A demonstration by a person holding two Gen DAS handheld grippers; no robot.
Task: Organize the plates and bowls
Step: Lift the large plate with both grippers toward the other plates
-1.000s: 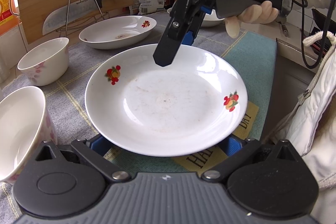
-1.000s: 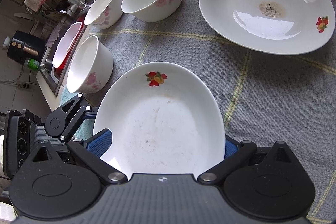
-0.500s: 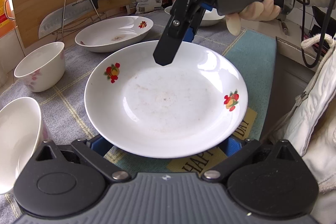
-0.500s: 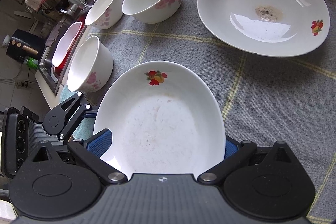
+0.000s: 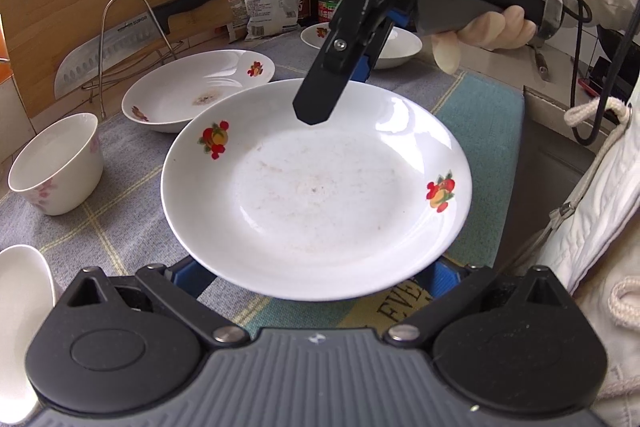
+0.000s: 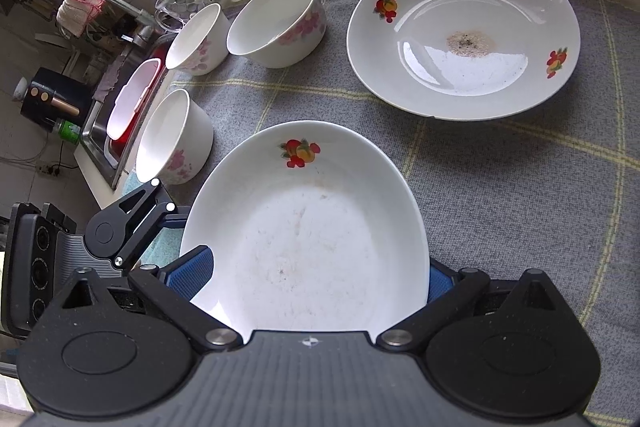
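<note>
change: held plate (image 5: 316,195) now lifted clear of cloth (image 6: 520,195), nearer second plate (image 6: 464,47) | right gripper (image 5: 340,83) clamps its far rim | left gripper (image 5: 316,267): cannot tell | next: likely stacking | bowls (image 6: 276,23) untouched

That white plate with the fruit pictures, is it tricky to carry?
Probably. The white fruit-print plate looks glazed and shiny, so likely slippery. It seems rigid ceramic, likely breakable if dropped. The right tool and left tool sit at opposite edges, perhaps to steady it.
</note>
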